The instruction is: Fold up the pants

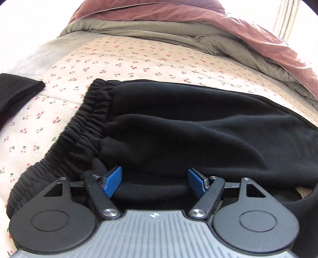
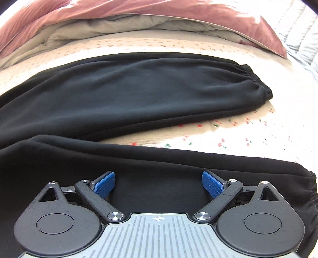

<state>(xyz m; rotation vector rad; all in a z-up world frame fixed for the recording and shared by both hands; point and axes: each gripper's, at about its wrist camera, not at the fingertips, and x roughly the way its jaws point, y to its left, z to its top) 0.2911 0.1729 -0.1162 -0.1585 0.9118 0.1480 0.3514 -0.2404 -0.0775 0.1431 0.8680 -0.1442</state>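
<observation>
Black fleece pants (image 1: 178, 123) lay across the cherry-print bed (image 1: 123, 59), filling mid-frame, both left claw (image 1: 155, 179) and right claw (image 2: 158, 183) spread wide over the cloth, gripping nothing; a shallow pinch risked catching one slippery layer only.

The black pants (image 1: 178, 127) run off the right edge of the left wrist view, so their legs are cut away there; in the right wrist view the waist end leaves the left edge. A second black cloth (image 1: 17, 89) at the far left is cropped, its kind unclear. The near pant leg (image 2: 159, 164) passes under the right gripper (image 2: 159, 184), its lower edge hidden. The pink duvet (image 2: 139, 12) is overexposed along the top, its detail lost
</observation>
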